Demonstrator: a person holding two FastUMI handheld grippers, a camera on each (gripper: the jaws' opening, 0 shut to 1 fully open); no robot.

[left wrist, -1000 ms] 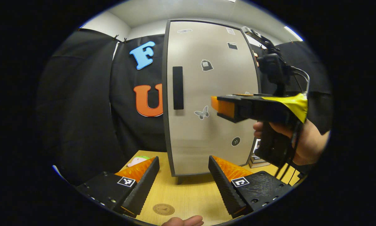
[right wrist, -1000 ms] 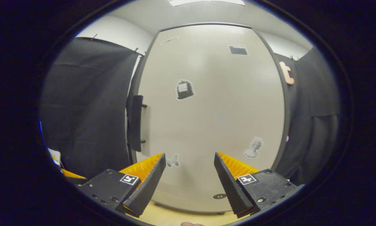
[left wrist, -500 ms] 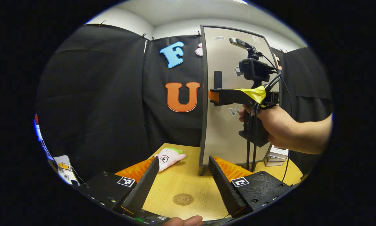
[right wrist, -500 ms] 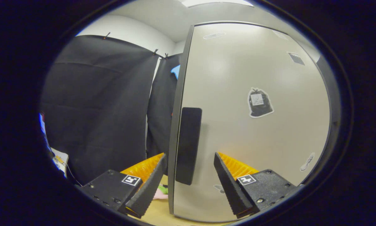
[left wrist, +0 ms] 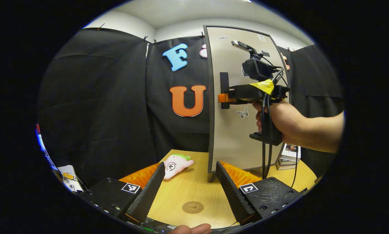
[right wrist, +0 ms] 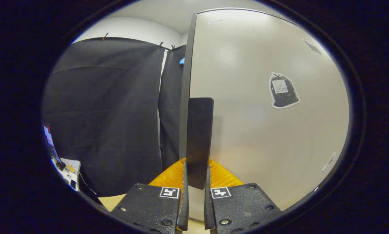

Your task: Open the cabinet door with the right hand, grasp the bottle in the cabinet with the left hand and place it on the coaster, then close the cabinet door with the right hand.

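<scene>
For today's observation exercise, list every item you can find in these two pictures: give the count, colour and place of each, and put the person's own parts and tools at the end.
Cabinet: one, pale grey door with dark frame, standing at the back of the table, door shut.
Door handle: one, black, upright along the door's left edge.
Stickers: several, dark or pale, scattered over the door.
Table: one, light wood, under the cabinet.
Coaster: one, round, brown, on the table's near part.
Plush toy: one, pink with green, lying on the table left of the cabinet.
Boxes: a small stack, pale, right of the cabinet.
Hand: one, holding the right tool.
Left tool: open, above the table.
Right tool: shut on the door handle.
</scene>
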